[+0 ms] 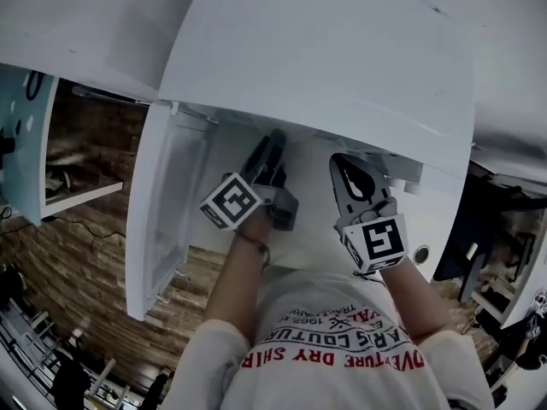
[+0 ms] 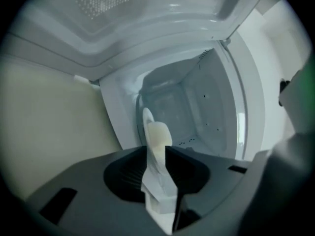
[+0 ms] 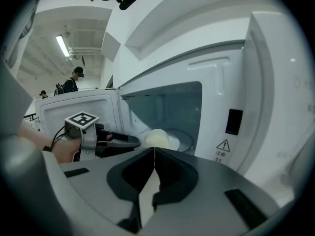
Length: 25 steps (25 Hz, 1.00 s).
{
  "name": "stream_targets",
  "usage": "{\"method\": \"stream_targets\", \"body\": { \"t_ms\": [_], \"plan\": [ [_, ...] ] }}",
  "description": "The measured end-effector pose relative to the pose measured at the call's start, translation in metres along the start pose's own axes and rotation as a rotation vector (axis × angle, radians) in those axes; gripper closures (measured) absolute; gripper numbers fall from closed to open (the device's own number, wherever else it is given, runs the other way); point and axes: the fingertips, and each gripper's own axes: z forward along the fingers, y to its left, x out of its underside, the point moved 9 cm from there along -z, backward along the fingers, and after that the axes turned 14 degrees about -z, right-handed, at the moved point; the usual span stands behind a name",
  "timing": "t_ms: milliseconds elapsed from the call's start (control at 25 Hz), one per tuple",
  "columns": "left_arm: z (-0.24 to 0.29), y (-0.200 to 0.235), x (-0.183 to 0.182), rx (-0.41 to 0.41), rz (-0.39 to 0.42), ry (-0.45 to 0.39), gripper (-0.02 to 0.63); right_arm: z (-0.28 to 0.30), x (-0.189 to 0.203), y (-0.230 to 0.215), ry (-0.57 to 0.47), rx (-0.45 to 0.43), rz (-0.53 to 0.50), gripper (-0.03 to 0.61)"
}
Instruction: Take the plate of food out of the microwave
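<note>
Plate (image 3: 186, 139) holding 1 pale food mound (image 3: 156, 138) sits inside open microwave (image 3: 221, 77).

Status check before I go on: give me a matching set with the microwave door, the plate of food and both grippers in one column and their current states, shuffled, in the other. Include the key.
Things:
1. microwave door
2. plate of food
3. left gripper
4. right gripper

States:
A. jaws together, nothing between them
B. swung open
C. jaws apart, pointing into the cavity
D. sitting inside the cavity

Pairs: 1-B, 2-D, 3-C, 4-A
</note>
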Motion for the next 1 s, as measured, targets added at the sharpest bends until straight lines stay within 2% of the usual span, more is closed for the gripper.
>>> {"method": "stream_targets", "body": {
  "t_ms": [160, 280, 320, 440, 600, 1000],
  "plan": [
    [0.005, 0.002, -0.001, 0.012, -0.124, -0.025, 0.506, -0.002, 0.001, 0.002, -0.015, -0.039, 0.007, 0.566],
    [0.005, 0.005, -0.004, -0.015, -0.182, -0.058, 0.556, -0.003, 0.003, 0.001, -0.013, -0.038, 0.012, 0.566],
    [0.005, 0.006, -0.004, -0.029, -0.182, -0.060, 0.583, -0.004, 0.004, 0.001, -0.011, -0.035, 0.016, 0.566],
    [0.006, 0.004, -0.005, -0.052, -0.175, -0.052, 0.584, -0.004, 0.006, 0.001, 0.001, -0.030, 0.024, 0.566],
    [0.005, 0.006, -0.004, -0.010, -0.247, -0.068, 0.600, -0.005, 0.007, 0.004, 0.007, -0.037, 0.017, 0.566],
    [-0.003, -0.001, 0.007, 0.045, -0.226, -0.031, 0.600, -0.013, 0.008, 0.010, 0.005, -0.047, -0.011, 0.566]
  ]
}}
